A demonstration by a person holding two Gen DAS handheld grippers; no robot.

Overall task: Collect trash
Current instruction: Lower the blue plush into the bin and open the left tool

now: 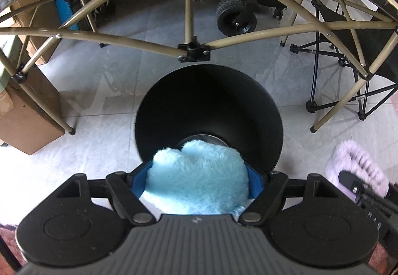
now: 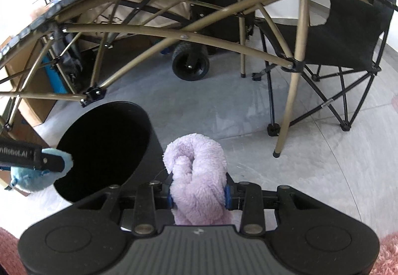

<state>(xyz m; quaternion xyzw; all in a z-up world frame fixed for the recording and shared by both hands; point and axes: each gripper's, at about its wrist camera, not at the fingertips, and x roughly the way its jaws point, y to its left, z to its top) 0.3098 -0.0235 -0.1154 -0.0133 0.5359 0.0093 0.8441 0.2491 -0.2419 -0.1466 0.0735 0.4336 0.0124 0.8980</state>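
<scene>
Blue fluffy bundle (image 1: 196, 178) pinched wide between the left gripper (image 1: 196, 183) fingers, hanging just over the near rim of the black bin (image 1: 209, 106), partly above its open mouth. Lilac fluffy bundle (image 2: 196, 175) pinched between the right gripper (image 2: 198, 196) fingers, set narrower, held just beside the bin, to its right and outside the rim. Bin standing on the grey tile floor (image 2: 311, 175), just in front of the folding table frame (image 2: 174, 36), black camping chair (image 2: 353, 33) well apart from the bin on the right.

Judged step: carrying both pieces to the bin, drop not yet made. Next move probably calls for nudging the blue bundle a little further over the bin's mouth, then spreading the left fingers; after that, shifting the lilac bundle leftward until fully above the opening before letting go. Risk, likely: soft pile clinging to the pads, or landing on the rim.
</scene>
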